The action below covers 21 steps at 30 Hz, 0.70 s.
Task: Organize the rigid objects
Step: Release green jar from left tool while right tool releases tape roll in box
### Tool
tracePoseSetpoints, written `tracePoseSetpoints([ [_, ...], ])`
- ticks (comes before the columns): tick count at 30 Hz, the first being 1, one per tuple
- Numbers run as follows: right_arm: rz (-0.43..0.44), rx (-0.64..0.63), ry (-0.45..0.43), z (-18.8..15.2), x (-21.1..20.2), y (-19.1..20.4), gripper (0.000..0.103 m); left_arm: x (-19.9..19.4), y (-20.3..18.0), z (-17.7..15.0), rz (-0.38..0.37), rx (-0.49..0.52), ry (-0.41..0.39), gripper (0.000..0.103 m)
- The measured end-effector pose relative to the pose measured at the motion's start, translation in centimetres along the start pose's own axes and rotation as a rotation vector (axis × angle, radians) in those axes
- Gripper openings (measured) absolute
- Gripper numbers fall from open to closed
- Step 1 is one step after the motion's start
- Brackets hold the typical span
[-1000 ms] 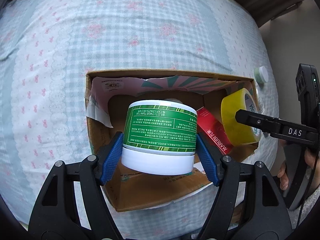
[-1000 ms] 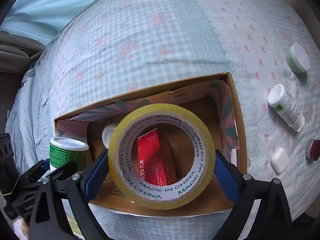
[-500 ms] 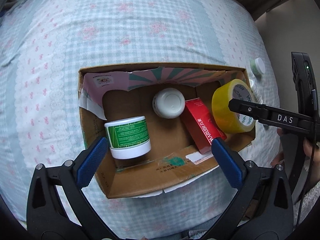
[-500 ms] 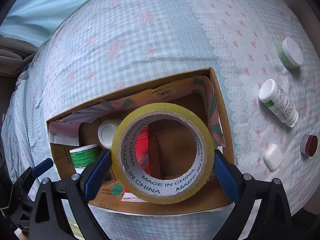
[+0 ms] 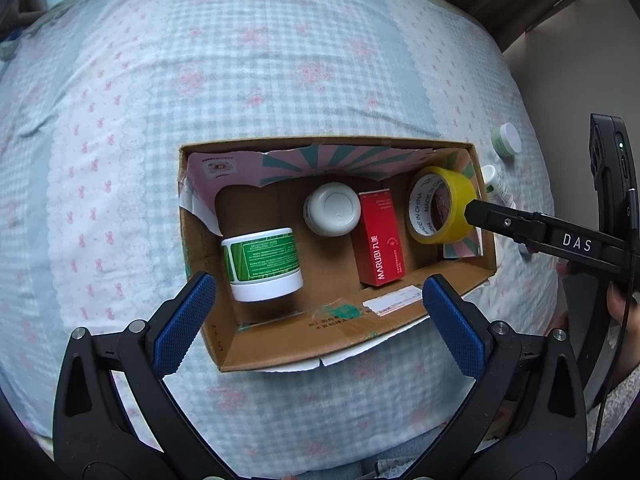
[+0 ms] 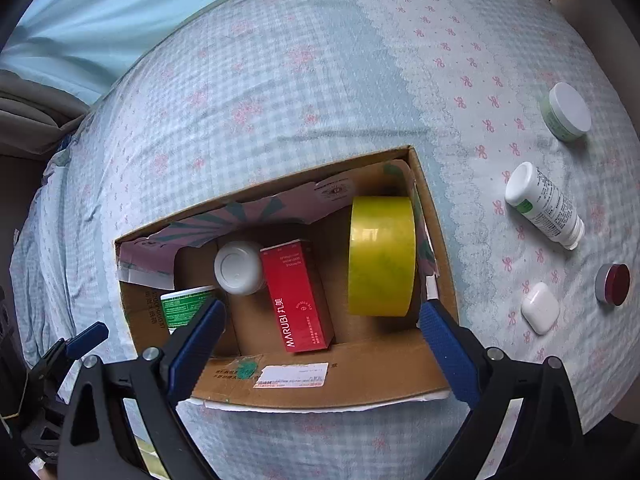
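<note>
Cardboard box [image 5: 280, 340], corrugated brown with a torn pink-and-green printed liner, sits on the gingham bedspread [image 5: 280, 60] and holds four rigid items. A squat green-labelled jar [image 5: 262, 264] rests at its left end, a white round-lidded bottle [image 5: 332, 209] and a red MARUBI carton [image 5: 380, 240] lie mid-box, and the glossy yellow tape roll [image 6: 382, 256] stands on edge against the right wall. Your left gripper [image 5: 316, 320] hangs above the near wall, its ribbed blue pads spread wide and holding nothing. Your right gripper [image 6: 320, 336] is likewise spread apart and empty, just short of the tape roll. Outside, to the box's right, lie a white pill bottle [image 6: 542, 204], a green-sided tub [image 6: 566, 112], a smooth white case [image 6: 540, 308] and a red-capped tin [image 6: 612, 284].
</note>
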State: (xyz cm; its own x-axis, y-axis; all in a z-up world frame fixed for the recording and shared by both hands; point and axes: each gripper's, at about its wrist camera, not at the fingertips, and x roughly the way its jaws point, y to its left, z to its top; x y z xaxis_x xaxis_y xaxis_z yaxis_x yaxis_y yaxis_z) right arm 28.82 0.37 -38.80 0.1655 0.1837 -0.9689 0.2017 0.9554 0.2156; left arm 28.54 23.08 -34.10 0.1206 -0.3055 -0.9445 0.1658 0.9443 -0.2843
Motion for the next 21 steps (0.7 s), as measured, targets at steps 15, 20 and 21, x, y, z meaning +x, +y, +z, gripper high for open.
tracePoseSetpoints([
  [15, -0.029, -0.061, -0.110, -6.3, -10.2, 0.5, 0.097, -11.3, -4.0, -5.6, 0.049, 0.030, -0.172, 0.103],
  [20, -0.054, -0.052, -0.185, -9.3, -14.6, -0.7, 0.097, -13.8, -7.1, -7.5, 0.083, 0.074, -0.227, 0.103],
  [21, -0.057, -0.048, -0.206, -9.8, -15.6, -1.1, 0.097, -14.2, -7.9, -7.8, 0.089, 0.083, -0.240, 0.103],
])
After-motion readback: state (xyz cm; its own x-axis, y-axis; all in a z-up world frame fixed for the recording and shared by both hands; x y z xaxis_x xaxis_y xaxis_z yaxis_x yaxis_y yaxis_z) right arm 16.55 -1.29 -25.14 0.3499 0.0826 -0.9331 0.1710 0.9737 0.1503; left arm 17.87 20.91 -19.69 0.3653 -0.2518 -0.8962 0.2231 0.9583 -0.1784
